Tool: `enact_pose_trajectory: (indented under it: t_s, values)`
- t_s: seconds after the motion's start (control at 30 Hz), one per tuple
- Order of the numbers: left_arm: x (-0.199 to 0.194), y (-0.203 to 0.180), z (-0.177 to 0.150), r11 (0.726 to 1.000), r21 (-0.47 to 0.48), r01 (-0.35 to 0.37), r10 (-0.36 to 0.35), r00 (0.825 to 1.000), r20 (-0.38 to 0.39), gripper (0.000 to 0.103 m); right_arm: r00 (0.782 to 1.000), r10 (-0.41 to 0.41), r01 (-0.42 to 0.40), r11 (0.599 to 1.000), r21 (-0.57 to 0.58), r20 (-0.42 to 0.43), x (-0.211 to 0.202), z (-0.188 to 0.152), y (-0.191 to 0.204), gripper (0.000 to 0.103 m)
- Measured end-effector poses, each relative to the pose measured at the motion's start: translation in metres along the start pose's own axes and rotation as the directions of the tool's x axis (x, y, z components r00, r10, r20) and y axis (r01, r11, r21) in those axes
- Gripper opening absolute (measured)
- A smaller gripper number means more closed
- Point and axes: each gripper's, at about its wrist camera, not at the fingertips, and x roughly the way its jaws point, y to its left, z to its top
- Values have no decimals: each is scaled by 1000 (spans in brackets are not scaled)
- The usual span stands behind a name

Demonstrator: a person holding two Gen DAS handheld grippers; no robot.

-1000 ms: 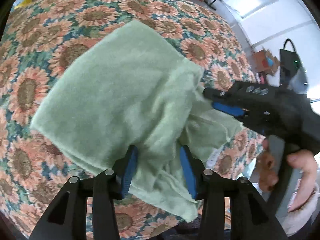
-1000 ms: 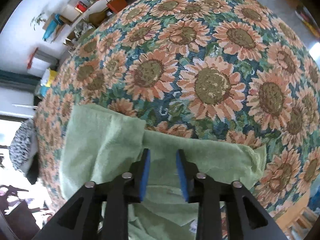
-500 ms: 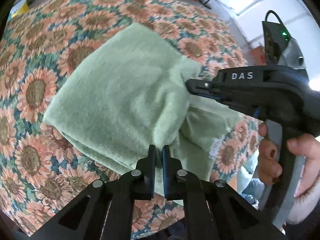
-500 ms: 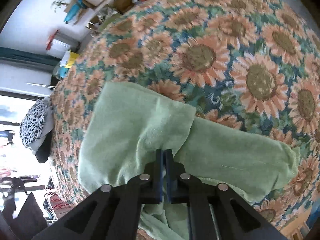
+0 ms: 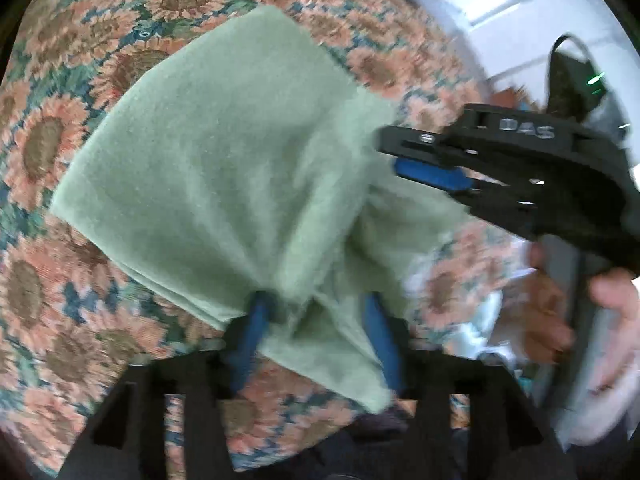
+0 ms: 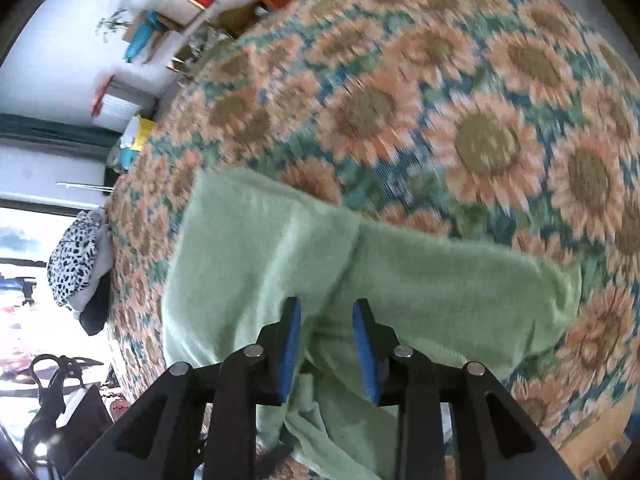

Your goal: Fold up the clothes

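I see the green cloth (image 5: pixel 224 168) lying partly folded on the sunflower tablecloth (image 5: pixel 44 152), near the table's near edge, where one end of it hangs over. A doubled flat panel sits to one side; a looser, bunched length runs off to the other, and in the right wrist view the two parts meet at a crease (image 6: pixel 356 236) straight ahead of my fingers. The far corner of the flat panel points toward the middle of the table.

My left gripper (image 5: pixel 316 332) has its jaws spread, the blue pads (image 5: pixel 252 332) on either side of the cloth's near edge, with fabric draped between and over them. I cannot tell whether either pad presses the cloth. The picture is blurred here.

My right gripper (image 6: pixel 326 344) is spread too, its pads (image 6: pixel 290 344) standing apart above the bunched cloth near the crease, with nothing clamped between them. In the left wrist view the right gripper (image 5: pixel 416 160) comes in from the side, its tip at the cloth's edge, and the hand (image 5: pixel 560 312) grips its handle.

Beyond the far table edge, the right wrist view shows shelves with boxes (image 6: pixel 192 4) along a white wall, and a spotted black-and-white bundle (image 6: pixel 80 256) beside the table's left edge.
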Motion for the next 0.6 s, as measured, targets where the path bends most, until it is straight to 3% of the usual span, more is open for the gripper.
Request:
enact_pose_trajectory:
  t_s: [0.13, 0.23, 0.3, 0.37, 0.43, 0.5, 0.6]
  values:
    - [-28, 8, 5, 997, -17, 74, -72, 994, 82, 61, 999, 29, -28, 999, -40, 35, -3, 13, 15, 30]
    - [-51, 27, 19, 996, -73, 53, -39, 983, 179, 59, 999, 31, -28, 996, -85, 36, 2, 19, 31, 27]
    - [-63, 50, 28, 991, -131, 28, -1, 980, 199, 21, 1000, 13, -11, 993, -114, 22, 7, 19, 35, 24]
    - [-58, 60, 39, 988, -153, -11, 39, 983, 180, 10, 1000, 0, 0, 992, -126, 0, 13, 17, 37, 20]
    - [-54, 63, 48, 990, -132, -40, 62, 983, 174, 9, 1000, -1, 0, 991, -137, -12, 19, 13, 40, 9]
    - [-46, 61, 56, 990, -113, -86, 105, 978, 182, 9, 1000, 0, -4, 988, -153, -26, 24, 9, 44, 9]
    - [-35, 75, 67, 965, -190, -181, 217, 958, 187, 9, 998, -59, 55, 985, -166, -19, 33, 6, 42, 8]
